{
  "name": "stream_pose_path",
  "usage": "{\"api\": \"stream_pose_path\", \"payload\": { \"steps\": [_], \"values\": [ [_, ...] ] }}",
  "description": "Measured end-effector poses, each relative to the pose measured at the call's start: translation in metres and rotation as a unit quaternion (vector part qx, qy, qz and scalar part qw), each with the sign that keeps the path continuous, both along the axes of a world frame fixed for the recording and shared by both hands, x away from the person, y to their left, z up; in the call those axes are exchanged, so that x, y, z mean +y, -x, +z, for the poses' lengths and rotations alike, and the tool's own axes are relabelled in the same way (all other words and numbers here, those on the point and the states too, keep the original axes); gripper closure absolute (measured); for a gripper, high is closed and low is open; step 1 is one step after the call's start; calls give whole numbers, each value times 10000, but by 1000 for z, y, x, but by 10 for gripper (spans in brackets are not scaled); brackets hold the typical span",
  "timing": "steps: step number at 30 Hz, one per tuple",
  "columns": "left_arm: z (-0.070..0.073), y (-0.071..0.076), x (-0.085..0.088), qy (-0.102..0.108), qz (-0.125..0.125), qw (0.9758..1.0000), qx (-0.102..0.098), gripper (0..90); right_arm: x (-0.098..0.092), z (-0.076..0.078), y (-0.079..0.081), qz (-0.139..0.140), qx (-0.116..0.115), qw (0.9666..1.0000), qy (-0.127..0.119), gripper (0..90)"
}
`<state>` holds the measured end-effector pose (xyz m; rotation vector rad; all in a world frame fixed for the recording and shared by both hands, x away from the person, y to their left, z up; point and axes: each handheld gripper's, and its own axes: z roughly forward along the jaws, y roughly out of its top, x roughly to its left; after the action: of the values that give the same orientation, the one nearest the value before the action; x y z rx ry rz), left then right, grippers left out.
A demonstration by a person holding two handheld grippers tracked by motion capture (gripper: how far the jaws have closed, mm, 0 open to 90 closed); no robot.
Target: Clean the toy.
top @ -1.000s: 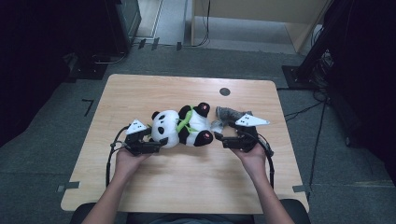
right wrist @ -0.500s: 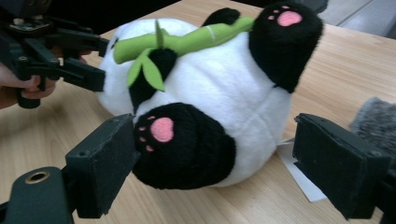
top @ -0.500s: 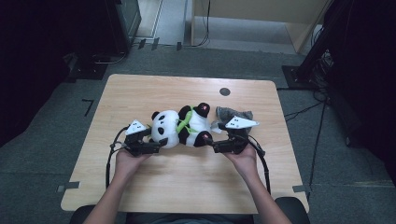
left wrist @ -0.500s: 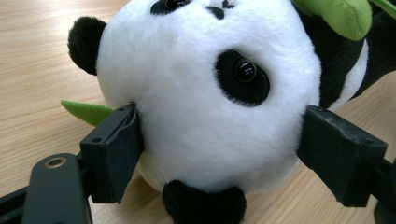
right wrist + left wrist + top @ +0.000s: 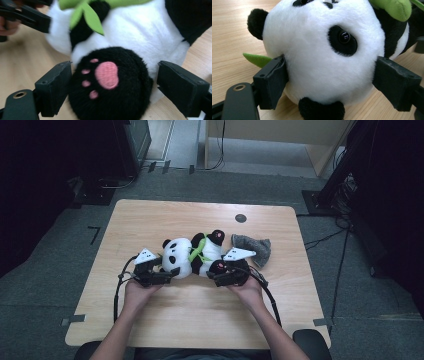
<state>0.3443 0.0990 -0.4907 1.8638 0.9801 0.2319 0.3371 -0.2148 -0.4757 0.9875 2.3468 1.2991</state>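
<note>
The left gripper (image 5: 172, 270) pinches the head of a plush panda toy with white fur, black ears and eye patches (image 5: 324, 50) — in the left gripper view both black jaws press into the round white head from either side, one beside a black ear, the other below a glossy black eye. The right gripper (image 5: 212, 275) has just been opening its jaws; in the right gripper view they stand spread on either side of the panda's black hind paw with a pink embroidered pad and toes (image 5: 107, 80), one jaw brushing the fur, the other with a gap to it, so nothing is clamped. The toy lies on its side near the middle of the light wooden table (image 5: 150, 225), head toward the left gripper, feet toward the right one, a green fabric leaf (image 5: 90, 17) across its chest. Each hand grips its tool from the near edge — left hand (image 5: 137, 292), right hand (image 5: 247, 287). Just beyond the right gripper, beside the panda's feet, lies a crumpled grey knitted cloth (image 5: 255, 247). A small dark round hole (image 5: 240, 218) sits in the far part of the tabletop.
</note>
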Motion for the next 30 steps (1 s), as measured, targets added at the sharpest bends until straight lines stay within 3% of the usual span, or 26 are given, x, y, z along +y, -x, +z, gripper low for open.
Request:
{"api": "stream_pose_path", "payload": {
  "steps": [6, 9, 12, 17, 23, 28, 30],
  "values": [
    [-1, -4, -2, 133, 43, 9999, 100, 132, 9, -8, -7, -10, -141, 9998, 153, 51],
    [-2, -6, -5, 112, 63, 9999, 102, 121, 14, -11, -6, -161, -418, 9981, 429, 140],
    [-3, -7, -5, 133, 68, 9998, 113, 116, 13, -12, -8, -219, -495, 9976, 426, 277],
    [-1, -9, -5, 119, 81, 9999, 90, 107, 11, -3, -11, -283, -164, 9986, 408, 494],
    [9, -3, 3, 166, -31, 9998, -90, 108, 0, 15, -18, -389, 175, 9990, 129, 525],
    [11, 4, 12, 270, -170, 9994, -163, 121, -10, 30, -18, -540, 164, 9984, -36, 525],
    [12, 7, 11, 209, -275, 9991, -241, 124, -14, 36, -18, -583, 188, 9980, -137, 523]
  ]
}}
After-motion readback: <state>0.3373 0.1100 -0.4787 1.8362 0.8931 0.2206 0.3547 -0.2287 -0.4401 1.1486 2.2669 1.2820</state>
